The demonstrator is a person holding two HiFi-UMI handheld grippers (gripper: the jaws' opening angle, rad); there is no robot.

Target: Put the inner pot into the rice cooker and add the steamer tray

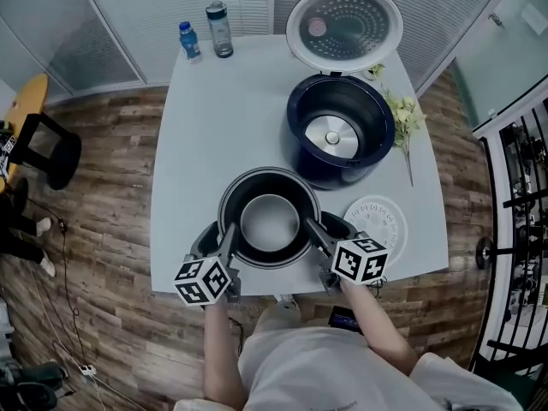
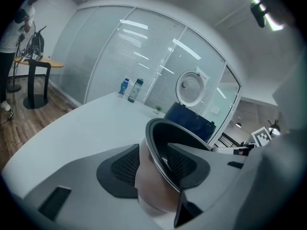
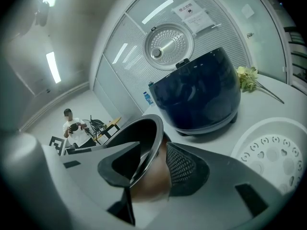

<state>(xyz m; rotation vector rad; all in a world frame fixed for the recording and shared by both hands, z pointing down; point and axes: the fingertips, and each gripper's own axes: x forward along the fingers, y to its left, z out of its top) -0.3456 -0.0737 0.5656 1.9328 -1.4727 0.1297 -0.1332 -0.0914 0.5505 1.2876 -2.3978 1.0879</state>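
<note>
The dark inner pot [image 1: 270, 221] stands on the white table [image 1: 197, 144] near its front edge. My left gripper [image 1: 224, 234] straddles the pot's left rim and my right gripper [image 1: 318, 229] its right rim. In the left gripper view, the pads sit against the pot wall [image 2: 158, 176], one inside and one outside, with the left gripper [image 2: 156, 164] shut on it. The right gripper [image 3: 151, 169] clamps the pot wall [image 3: 144, 176] the same way. The dark blue rice cooker [image 1: 342, 171] stands behind with its lid [image 1: 344, 26] up. The white steamer tray [image 1: 377, 223] lies flat at the right.
Two bottles [image 1: 189, 41] [image 1: 220, 29] stand at the table's far left corner. A sprig of flowers [image 1: 402, 114] lies right of the cooker. A dark stool [image 1: 47, 152] stands on the wood floor to the left. A person [image 3: 72, 128] stands far off in the room.
</note>
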